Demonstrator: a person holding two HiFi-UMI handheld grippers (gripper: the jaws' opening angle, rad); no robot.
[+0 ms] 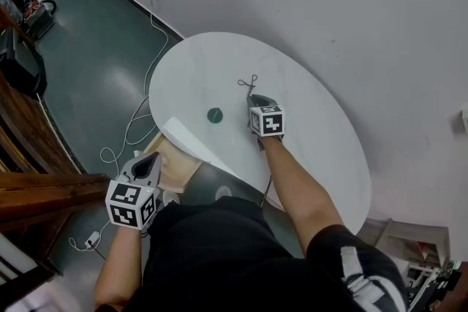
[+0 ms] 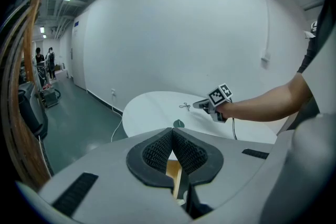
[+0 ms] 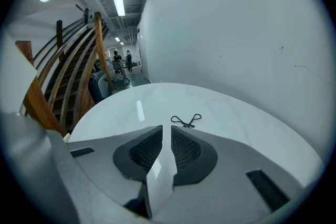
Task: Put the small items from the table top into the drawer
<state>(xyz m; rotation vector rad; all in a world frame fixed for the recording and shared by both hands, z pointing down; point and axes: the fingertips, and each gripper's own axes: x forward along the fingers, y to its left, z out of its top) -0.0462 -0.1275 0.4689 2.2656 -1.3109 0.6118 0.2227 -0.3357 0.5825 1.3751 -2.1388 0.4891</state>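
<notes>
The black looped cord (image 3: pixel 186 120) lies on the desk (image 1: pixel 314 135) just beyond the right gripper (image 3: pixel 166 128), slightly to its right and crosswise to its empty jaws, which stand only a slit apart; the left gripper (image 2: pixel 172 131), jaws closed on nothing, hangs near the drawer (image 1: pixel 178 170)

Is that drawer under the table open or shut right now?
Open: the drawer juts out past the table rim, its wooden inside showing.

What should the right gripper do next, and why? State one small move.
Probably open the right gripper wider and ease it forward: the black looped cord lies on the white table just beyond its tips, and its jaws stand only narrowly apart with nothing between them.
</notes>
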